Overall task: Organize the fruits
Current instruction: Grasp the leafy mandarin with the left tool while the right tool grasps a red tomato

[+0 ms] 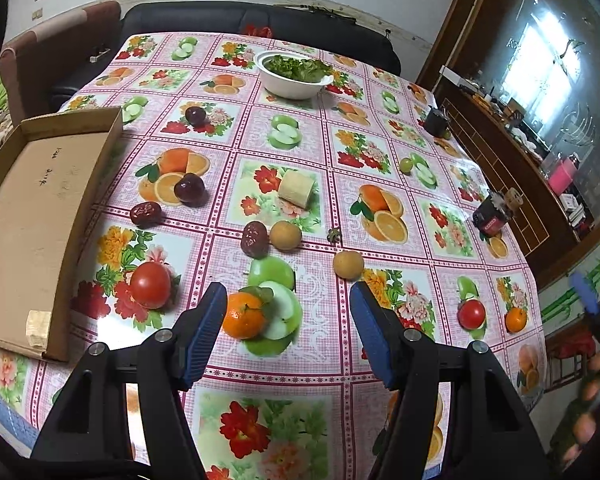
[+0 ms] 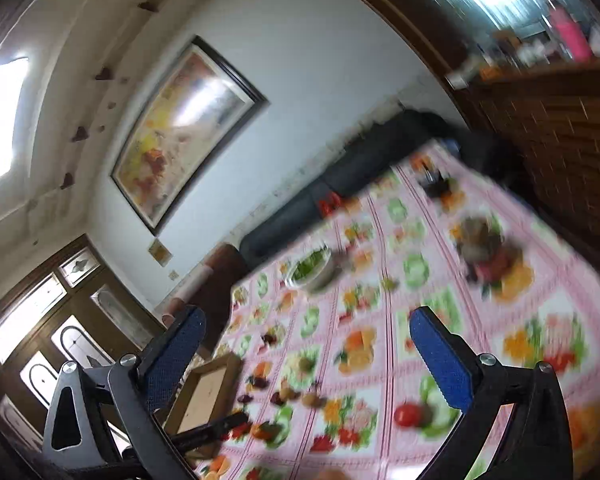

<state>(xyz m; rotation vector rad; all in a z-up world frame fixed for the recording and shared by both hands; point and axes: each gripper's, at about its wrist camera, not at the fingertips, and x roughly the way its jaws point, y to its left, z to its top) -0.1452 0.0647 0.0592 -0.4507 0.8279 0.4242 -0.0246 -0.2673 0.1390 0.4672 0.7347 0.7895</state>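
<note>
Left gripper (image 1: 286, 300): black plastic frame w/ triangular cut-outs in the outer links, silver round screw heads at each pivot. Fingers carried blue ribbed rubber pads (image 1: 204, 332). Right gripper (image 2: 306, 342): same build, black frame, blue textured pads (image 2: 440, 360), silver screws, triangular cut-out on the left link. Frames were blurred in the right wrist view.

left wrist cam sits low at the near edge of the pink fruit-print tablecloth (image 1: 332, 208), looking down and across it, sharp and fairly close. right wrist cam is off to the right, rolled sideways, tilted up at the wall, blurry. both catch the white bowl of greens (image 1: 294, 76) (image 2: 314, 269) and the shallow brown cardboard box (image 1: 32, 220) (image 2: 206, 394).
</note>
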